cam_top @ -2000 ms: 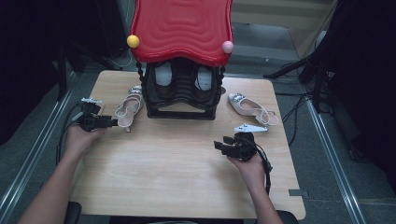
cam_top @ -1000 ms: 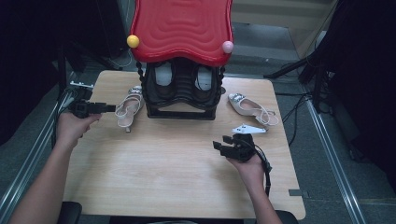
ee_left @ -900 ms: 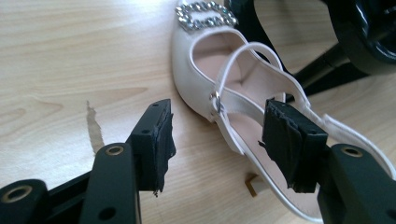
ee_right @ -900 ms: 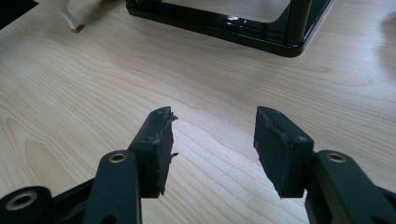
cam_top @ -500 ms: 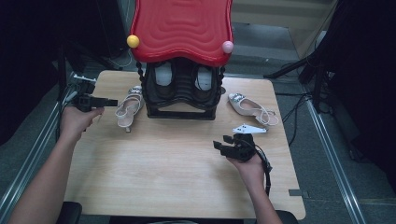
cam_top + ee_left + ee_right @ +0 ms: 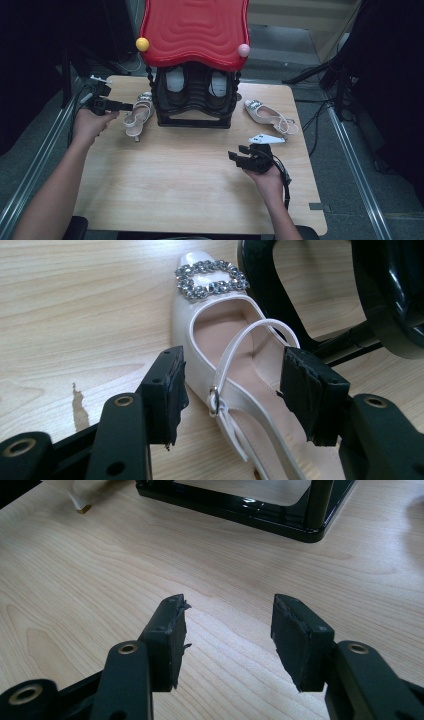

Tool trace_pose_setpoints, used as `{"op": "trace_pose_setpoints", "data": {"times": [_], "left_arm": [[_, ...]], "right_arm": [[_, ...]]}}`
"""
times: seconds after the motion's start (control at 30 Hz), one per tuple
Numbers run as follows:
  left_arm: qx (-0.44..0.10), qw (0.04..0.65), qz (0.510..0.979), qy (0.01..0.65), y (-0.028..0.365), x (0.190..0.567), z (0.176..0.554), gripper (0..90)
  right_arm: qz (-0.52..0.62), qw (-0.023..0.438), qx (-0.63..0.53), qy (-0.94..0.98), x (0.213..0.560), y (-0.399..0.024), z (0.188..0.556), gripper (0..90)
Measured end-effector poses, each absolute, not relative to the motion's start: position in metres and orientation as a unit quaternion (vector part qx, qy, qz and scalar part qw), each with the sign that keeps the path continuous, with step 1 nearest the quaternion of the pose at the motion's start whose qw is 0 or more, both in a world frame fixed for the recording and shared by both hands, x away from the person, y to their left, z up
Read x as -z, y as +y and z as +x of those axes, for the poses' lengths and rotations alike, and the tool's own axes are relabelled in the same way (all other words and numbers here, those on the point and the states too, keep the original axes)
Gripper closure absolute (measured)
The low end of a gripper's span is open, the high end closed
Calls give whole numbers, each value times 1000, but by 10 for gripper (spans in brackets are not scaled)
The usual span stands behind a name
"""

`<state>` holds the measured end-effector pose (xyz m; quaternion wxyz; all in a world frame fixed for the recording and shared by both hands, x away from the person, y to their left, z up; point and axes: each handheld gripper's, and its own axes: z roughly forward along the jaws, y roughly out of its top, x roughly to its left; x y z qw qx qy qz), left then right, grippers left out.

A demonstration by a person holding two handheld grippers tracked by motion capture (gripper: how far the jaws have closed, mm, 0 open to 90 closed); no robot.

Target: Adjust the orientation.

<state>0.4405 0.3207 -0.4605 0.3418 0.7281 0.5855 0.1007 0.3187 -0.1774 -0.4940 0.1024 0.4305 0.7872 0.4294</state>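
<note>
A white slingback shoe (image 6: 139, 114) with a rhinestone buckle (image 6: 211, 279) lies on the wooden table, left of a black shoe rack (image 6: 195, 107). My left gripper (image 6: 126, 106) is open at the shoe's left side. In the left gripper view, the gripper (image 6: 230, 390) has one jaw on each side of the shoe (image 6: 186, 335) near its strap, neither touching it. A matching shoe (image 6: 270, 116) lies right of the rack. My right gripper (image 6: 242, 154) stands open over bare wood, front right of centre, with nothing between the jaws (image 6: 227, 630).
The rack carries a wavy red top (image 6: 195, 30) with a yellow ball (image 6: 142, 44) and a pink ball (image 6: 243, 50). Two more shoes (image 6: 175, 80) sit inside it. Its black base bar (image 6: 260, 517) lies ahead of my right gripper. Metal rails (image 6: 35, 170) flank the table.
My left gripper has moved back along the table's left edge and turned its jaws toward the left shoe. The right gripper has stayed put.
</note>
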Motion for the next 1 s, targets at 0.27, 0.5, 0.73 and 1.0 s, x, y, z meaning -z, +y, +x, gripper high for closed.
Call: {"op": "trace_pose_setpoints", "data": {"times": [0.27,0.5,0.73,1.0], "left_arm": [[-99,318,731,596,310,477,450,444],[-101,307,728,605,301,487,454,473],[-102,280,738,605,298,497,458,559],[-103,272,719,631,305,496,460,793]], "right_arm": [[433,102,-429,786,494,-179,319,489],[434,103,-429,786,494,-179,320,489],[434,104,-429,785,494,-179,320,489],[434,103,-429,786,494,-178,319,491]]}}
